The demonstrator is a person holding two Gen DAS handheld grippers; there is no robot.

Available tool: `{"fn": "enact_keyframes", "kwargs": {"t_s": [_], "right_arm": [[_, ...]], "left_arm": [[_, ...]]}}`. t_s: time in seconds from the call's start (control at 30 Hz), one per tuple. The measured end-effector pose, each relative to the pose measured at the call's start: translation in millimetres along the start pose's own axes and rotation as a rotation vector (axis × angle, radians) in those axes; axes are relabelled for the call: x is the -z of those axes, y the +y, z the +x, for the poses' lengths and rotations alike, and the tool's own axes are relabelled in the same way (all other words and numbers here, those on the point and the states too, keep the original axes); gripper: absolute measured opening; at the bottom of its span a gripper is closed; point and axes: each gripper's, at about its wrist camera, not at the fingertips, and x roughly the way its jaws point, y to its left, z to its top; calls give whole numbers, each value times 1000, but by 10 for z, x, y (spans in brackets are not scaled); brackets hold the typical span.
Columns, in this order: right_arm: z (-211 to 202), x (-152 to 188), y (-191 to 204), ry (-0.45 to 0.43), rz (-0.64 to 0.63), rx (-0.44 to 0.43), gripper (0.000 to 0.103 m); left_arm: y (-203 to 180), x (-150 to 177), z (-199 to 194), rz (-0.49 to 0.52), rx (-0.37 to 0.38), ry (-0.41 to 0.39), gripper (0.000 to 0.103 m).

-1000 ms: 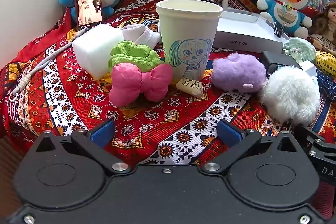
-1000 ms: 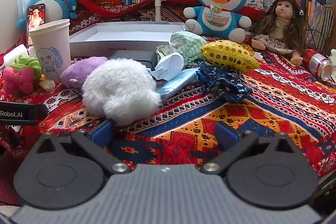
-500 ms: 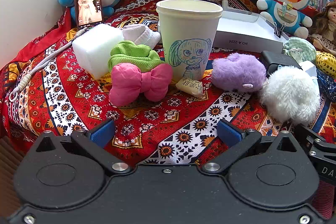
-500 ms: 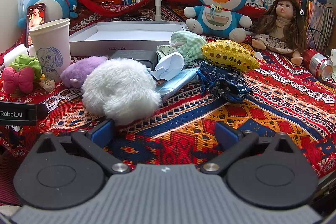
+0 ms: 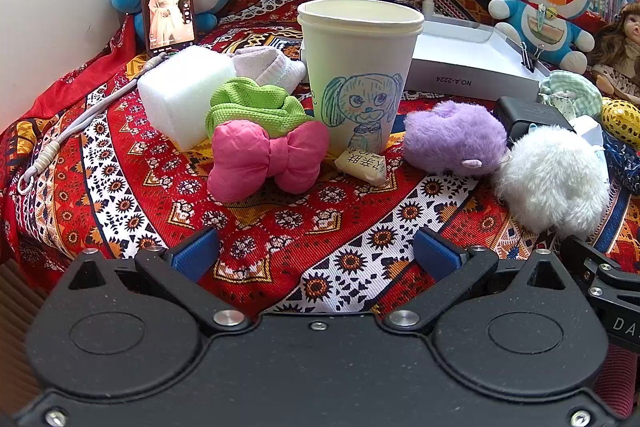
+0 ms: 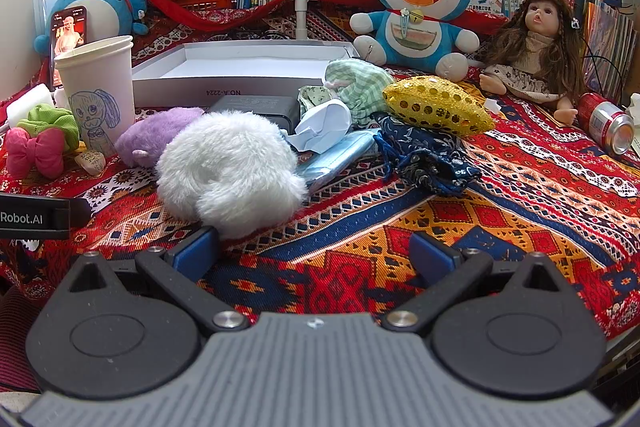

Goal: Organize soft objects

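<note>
We see both grippers, left gripper (image 5: 316, 253) and right gripper (image 6: 314, 251), spread and empty. The white fluffy ball (image 6: 230, 169) sits at eleven o'clock, hiding part of the purple plush (image 6: 154, 135) behind it.

The white box (image 5: 460, 75) carries "NO.A-2224" on its front wall, printed upside down, and the same code shows on it in the right wrist view. "Robot.AI" reads in white on the black gripper body (image 6: 34, 217) poking in at the left edge there. The small wrapped sweet (image 5: 362, 165) bears printed characters, too small to read.
</note>
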Motion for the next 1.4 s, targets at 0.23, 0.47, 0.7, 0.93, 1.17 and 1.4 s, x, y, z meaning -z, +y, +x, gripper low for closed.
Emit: {"fn": "enact_keyframes", "kwargs": {"t_s": [0.23,0.47,0.7,0.93,1.17,1.4], "right_arm": [[0,1,1,0,0,0,103],[2,2,0,0,0,0,103],[3,3,-1,0,0,0,103],[2,6,0,-1,0,0,103],[31,8,-4,-12,3,-1,103],[-9,86,-1,-63,4,4,103]], "left_arm": [[0,0,0,0,0,0,103],[0,-1,0,0,0,-1,103],[0,0,0,0,0,-1,103],[0,0,0,1,0,-2,103],[40,50,15,19,21,-32,103],[111,101,-22,31,47,-75,103]]}}
